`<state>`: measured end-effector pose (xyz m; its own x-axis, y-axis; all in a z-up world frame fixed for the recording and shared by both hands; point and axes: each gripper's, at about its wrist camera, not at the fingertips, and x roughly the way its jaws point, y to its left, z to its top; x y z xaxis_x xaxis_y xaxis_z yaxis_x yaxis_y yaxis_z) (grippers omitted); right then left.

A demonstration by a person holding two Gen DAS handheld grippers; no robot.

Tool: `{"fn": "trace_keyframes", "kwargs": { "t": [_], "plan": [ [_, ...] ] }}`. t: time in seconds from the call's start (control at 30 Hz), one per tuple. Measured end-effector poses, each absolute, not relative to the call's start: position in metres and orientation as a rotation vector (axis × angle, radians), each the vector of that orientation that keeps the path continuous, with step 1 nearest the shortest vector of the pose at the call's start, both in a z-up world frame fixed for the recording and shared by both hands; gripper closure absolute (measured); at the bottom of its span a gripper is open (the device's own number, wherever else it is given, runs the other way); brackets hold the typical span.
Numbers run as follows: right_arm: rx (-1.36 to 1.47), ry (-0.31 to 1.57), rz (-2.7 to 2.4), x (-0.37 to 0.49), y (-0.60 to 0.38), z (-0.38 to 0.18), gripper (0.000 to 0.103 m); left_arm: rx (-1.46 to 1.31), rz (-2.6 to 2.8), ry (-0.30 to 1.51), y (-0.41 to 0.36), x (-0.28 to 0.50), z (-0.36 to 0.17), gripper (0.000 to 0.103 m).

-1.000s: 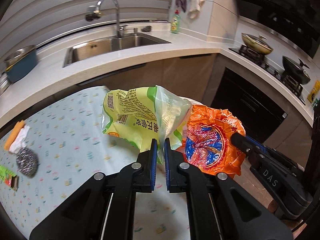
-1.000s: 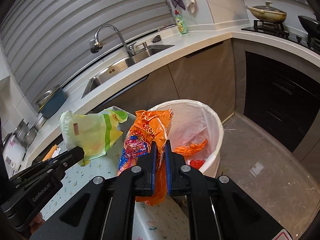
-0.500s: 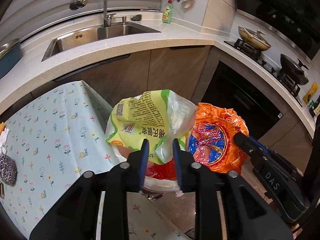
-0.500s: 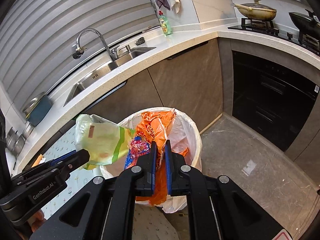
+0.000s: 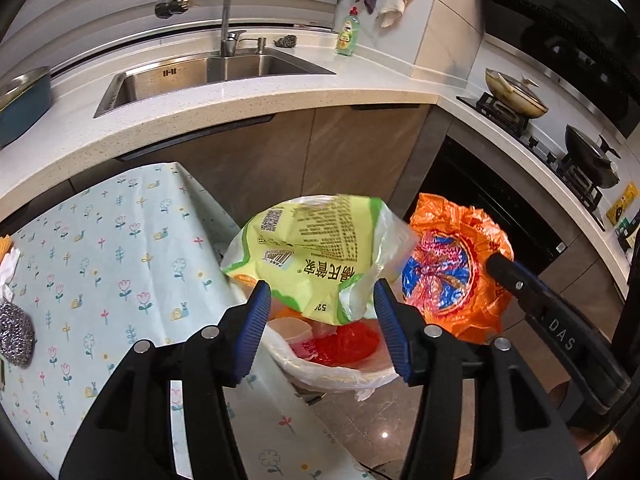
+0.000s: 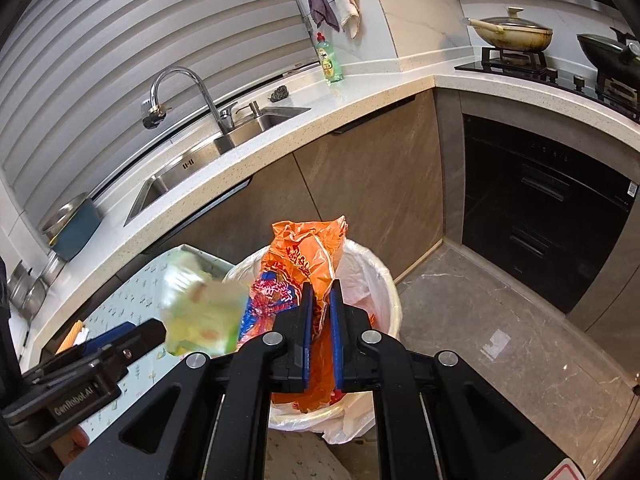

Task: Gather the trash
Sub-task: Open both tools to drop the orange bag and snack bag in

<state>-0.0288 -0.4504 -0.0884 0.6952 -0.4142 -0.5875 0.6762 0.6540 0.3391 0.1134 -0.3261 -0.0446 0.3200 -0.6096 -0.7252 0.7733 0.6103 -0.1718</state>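
**Green wrapper let go over the bin, orange one pinched**

My left gripper (image 5: 322, 304) is opening; the green wrapper (image 5: 316, 256) sits between its pads, touching neither, right above the lined trash bin (image 5: 332, 372). From my right wrist it is only a blur. My right gripper (image 6: 319, 312) is clamped on the orange wrapper (image 6: 304, 256) over the bin, whose far rim both wrappers hide. My hands are cut off.

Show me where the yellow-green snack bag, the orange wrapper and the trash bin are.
yellow-green snack bag (image 5: 316, 256), left wrist view, on its printed back panel.
orange wrapper (image 6: 316, 252), right wrist view, on its upper crumpled part.
trash bin (image 6: 384, 280), right wrist view, on its lined far rim.
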Motion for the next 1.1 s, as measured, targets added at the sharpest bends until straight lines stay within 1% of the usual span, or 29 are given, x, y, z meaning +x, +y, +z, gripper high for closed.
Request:
{"fn": "trace_keyframes", "kwargs": {
  "t": [0.27,0.67,0.73,0.8,0.83,0.87,0.9,1.03,1.1],
  "plan": [
    [0.576,0.478,-0.655,-0.038,-0.457,-0.081,0.095,0.207,-0.907,0.846,-0.327,0.112,-0.043,0.051],
    [0.558,0.511,-0.589,-0.001,-0.446,-0.089,0.095,0.189,-0.8,0.834,-0.293,0.134,-0.047,0.051],
    [0.557,0.522,-0.583,0.006,-0.444,-0.092,0.092,0.192,-0.784,0.832,-0.287,0.136,-0.049,0.051],
    [0.551,0.531,-0.584,0.013,-0.441,-0.095,0.086,0.193,-0.767,0.829,-0.282,0.139,-0.051,0.051],
    [0.549,0.535,-0.584,0.015,-0.439,-0.095,0.083,0.194,-0.758,0.829,-0.279,0.14,-0.052,0.051],
    [0.551,0.535,-0.577,0.017,-0.437,-0.096,0.078,0.193,-0.751,0.828,-0.277,0.141,-0.052,0.051],
    [0.549,0.533,-0.574,0.019,-0.435,-0.095,0.075,0.19,-0.742,0.829,-0.274,0.142,-0.053,0.051],
    [0.535,0.537,-0.55,0.025,-0.422,-0.091,0.073,0.178,-0.71,0.828,-0.26,0.145,-0.053,0.051],
    [0.534,0.535,-0.536,0.027,-0.415,-0.088,0.069,0.178,-0.694,0.822,-0.252,0.145,-0.052,0.051]
  ]
}}
